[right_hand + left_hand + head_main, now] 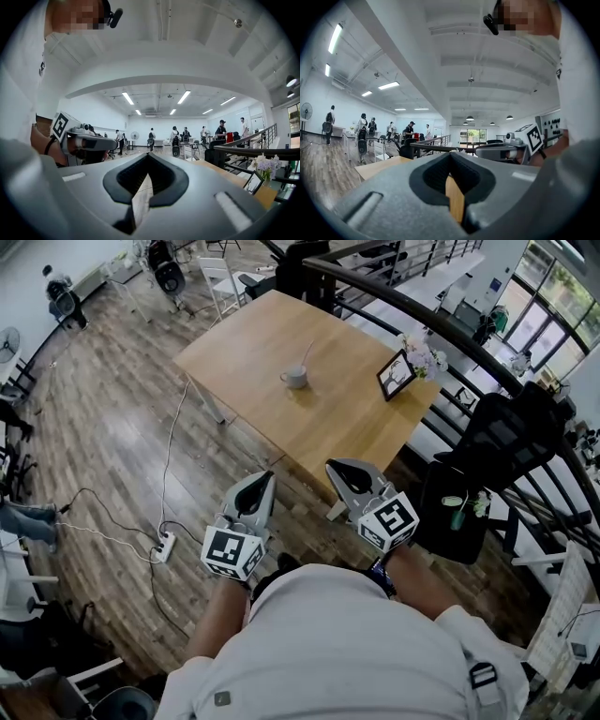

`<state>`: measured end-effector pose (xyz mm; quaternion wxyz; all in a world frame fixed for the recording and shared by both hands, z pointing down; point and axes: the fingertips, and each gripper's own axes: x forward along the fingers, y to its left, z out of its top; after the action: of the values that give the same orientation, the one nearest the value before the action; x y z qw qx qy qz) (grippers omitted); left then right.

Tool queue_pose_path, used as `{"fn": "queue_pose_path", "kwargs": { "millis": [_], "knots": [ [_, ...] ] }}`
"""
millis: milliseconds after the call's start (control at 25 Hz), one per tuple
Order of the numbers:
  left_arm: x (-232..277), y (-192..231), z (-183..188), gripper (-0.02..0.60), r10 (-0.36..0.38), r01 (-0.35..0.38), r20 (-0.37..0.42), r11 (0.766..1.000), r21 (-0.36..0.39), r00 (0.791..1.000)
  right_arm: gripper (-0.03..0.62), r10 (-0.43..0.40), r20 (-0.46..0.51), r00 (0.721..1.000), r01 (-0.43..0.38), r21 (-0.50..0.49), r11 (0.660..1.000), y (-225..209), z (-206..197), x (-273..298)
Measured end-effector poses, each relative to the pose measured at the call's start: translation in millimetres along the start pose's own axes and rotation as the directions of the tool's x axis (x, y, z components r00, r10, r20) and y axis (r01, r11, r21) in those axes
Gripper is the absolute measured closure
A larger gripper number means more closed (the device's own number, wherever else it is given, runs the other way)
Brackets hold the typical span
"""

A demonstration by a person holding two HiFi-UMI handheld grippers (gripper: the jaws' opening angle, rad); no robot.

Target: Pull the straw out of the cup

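A grey cup [295, 378] with a thin straw [305, 357] standing in it sits near the middle of the wooden table [272, 329], far ahead of both grippers. My left gripper [268, 476] and right gripper [336, 468] are held side by side close to the person's body, short of the table's near corner, pointing level. Both have their jaws together with nothing between them. In the left gripper view the left gripper [450, 154] shows only table wood through its gap. The right gripper [149, 156] shows floor in its own view. The cup appears in neither gripper view.
A framed picture [396, 374] and a small bunch of flowers [427, 359] stand at the table's right edge. A dark curved railing [441, 324] runs behind and to the right. A black chair [506, 442] is at the right; a power strip [165, 546] with cables lies on the floor at the left.
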<state>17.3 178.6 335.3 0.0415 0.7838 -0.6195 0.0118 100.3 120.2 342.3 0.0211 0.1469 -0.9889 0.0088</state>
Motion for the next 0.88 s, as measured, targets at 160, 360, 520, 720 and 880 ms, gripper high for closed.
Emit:
{"fn": "queue_pose_path", "kwargs": {
  "millis": [160, 360, 520, 720, 880],
  "knots": [
    [-7.5, 42.7, 10.8, 0.577, -0.016, 0.016, 0.006, 1.0, 0.011, 1.0, 0.585, -0.013, 0.001, 1.0, 0.013, 0.004, 1.0, 11.9, 5.7, 41.9],
    [-7.6, 81.1, 12.4, 0.577, -0.017, 0.017, 0.007, 1.0, -0.006, 1.0, 0.585, -0.012, -0.023, 1.0, 0.012, 0.02, 1.0, 15.2, 1.9, 77.6],
    [9.3, 96.7, 6.1, 0.577, -0.024, 0.024, -0.004, 0.999, -0.028, 1.0, 0.585, -0.017, -0.034, 0.999, 0.018, 0.029, 0.999, -0.1, -2.5, 95.4],
    [46.8, 110.0, -1.0, 0.577, -0.034, 0.034, -0.025, 0.999, -0.03, 0.999, 0.585, -0.025, -0.038, 0.999, 0.026, 0.019, 0.999, -33.3, -9.8, 112.2],
    [86.9, 121.9, -1.5, 0.577, -0.036, 0.035, -0.035, 0.999, -0.032, 0.999, 0.585, -0.033, -0.023, 0.999, 0.034, 0.034, 0.999, -74.3, -9.5, 123.9]
  ]
}}
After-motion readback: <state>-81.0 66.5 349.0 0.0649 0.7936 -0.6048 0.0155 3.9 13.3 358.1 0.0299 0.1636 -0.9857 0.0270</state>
